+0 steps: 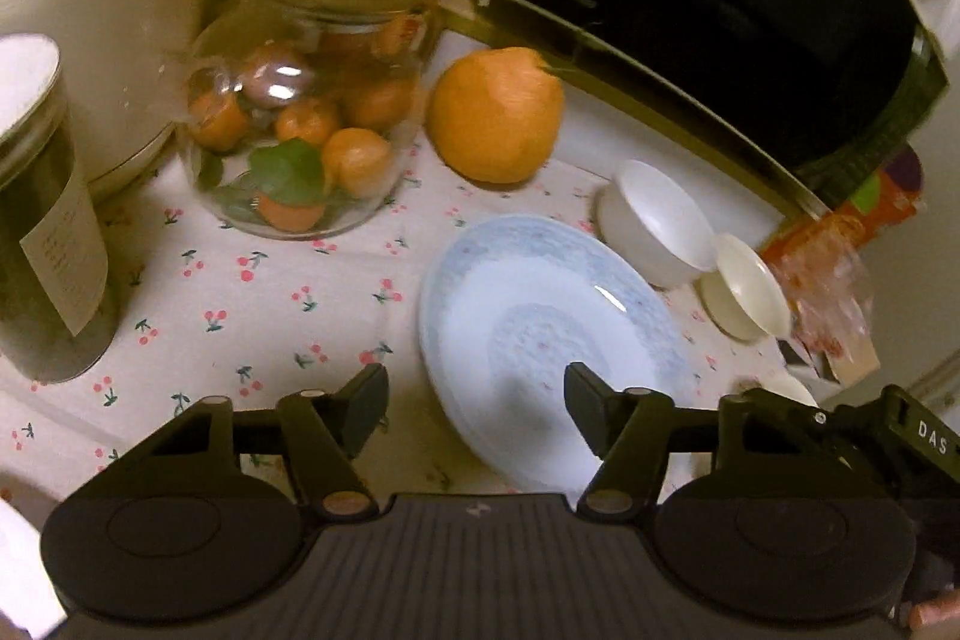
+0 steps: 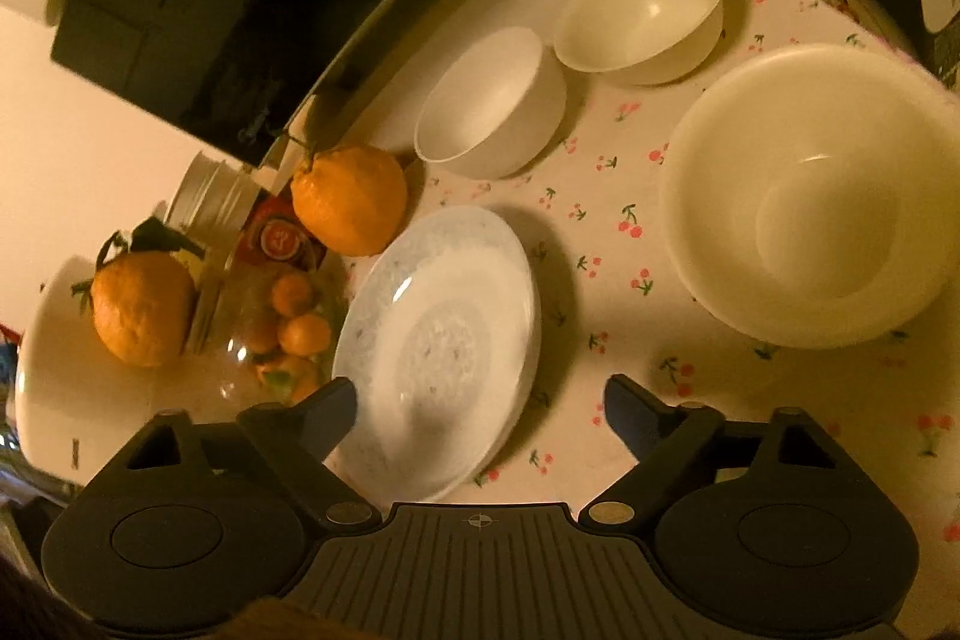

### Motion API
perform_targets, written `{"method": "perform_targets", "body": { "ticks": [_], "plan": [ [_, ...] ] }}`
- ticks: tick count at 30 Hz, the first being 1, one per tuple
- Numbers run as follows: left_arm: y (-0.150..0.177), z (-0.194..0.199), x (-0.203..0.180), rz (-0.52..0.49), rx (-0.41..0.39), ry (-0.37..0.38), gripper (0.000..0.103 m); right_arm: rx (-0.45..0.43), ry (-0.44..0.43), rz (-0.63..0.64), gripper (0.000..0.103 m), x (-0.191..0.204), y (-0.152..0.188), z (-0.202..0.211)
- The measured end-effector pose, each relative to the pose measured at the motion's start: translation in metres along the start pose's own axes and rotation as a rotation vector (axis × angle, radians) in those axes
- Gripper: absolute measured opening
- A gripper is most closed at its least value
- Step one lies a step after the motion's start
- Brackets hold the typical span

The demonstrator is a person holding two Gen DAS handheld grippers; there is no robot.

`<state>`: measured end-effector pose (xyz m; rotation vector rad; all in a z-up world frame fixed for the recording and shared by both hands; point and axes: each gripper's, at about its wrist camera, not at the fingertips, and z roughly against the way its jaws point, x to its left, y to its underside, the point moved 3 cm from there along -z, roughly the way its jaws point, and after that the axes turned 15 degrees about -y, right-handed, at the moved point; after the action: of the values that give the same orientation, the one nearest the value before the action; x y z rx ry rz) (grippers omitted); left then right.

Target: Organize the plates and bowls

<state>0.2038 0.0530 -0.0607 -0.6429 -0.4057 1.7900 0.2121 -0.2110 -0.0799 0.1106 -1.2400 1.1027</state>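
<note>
Two wrist views show one table laid with a cherry-print cloth point(image 1: 240, 292).

Left wrist view: your left gripper point(image 1: 477, 409) fills the lower frame, its jaws apart and holding nothing. The right-hand finger hangs over the plate point(image 1: 540, 316), which lies flat at lower centre; whether it touches cannot be told. To the plate's upper right sit a white bowl point(image 1: 654, 220) and a cream bowl point(image 1: 747, 289), close together. A glass jar point(image 1: 300, 124) of small oranges stands at upper left, a loose orange point(image 1: 495, 115) beside it, and a dark oven point(image 1: 750, 10) at upper right.

Right wrist view: your right gripper point(image 2: 480, 409) also stands open and empty, straddling the near edge of the plate point(image 2: 438, 340) at lower centre, neither finger pressing on it. The white bowl point(image 2: 489, 100) and cream bowl point(image 2: 642, 10) lie in the upper centre; a large bowl point(image 2: 810, 196) sits at right, apart from the others.

Handling, as a judgement: the plate looks glazed, so stiff, slippery and breakable. Take it by the raised rim nearest you, pads above and below the edge, and lift level. The bowls look light; pinch one wall at the rim.
</note>
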Motion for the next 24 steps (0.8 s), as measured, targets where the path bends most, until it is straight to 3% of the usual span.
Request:
{"method": "perform_targets", "body": {
  "ticks": [5, 13, 16, 24],
  "plan": [
    [-0.002, -0.012, 0.007, 0.023, -0.017, -0.008, 0.042, -0.044, 0.016, -0.049, 0.066, -0.014, -0.006, -0.01],
    [-0.001, -0.029, 0.004, 0.029, -0.018, -0.014, 0.028, -0.064, 0.052, -0.05, 0.036, -0.021, -0.003, -0.031],
    [0.001, -0.034, 0.006, 0.047, -0.009, -0.025, 0.016, -0.079, 0.064, -0.047, 0.026, -0.022, -0.003, -0.035],
    [0.003, -0.036, 0.005, 0.026, -0.023, -0.036, 0.012, -0.088, 0.081, -0.02, 0.012, -0.023, -0.001, -0.038]
  ]
}}
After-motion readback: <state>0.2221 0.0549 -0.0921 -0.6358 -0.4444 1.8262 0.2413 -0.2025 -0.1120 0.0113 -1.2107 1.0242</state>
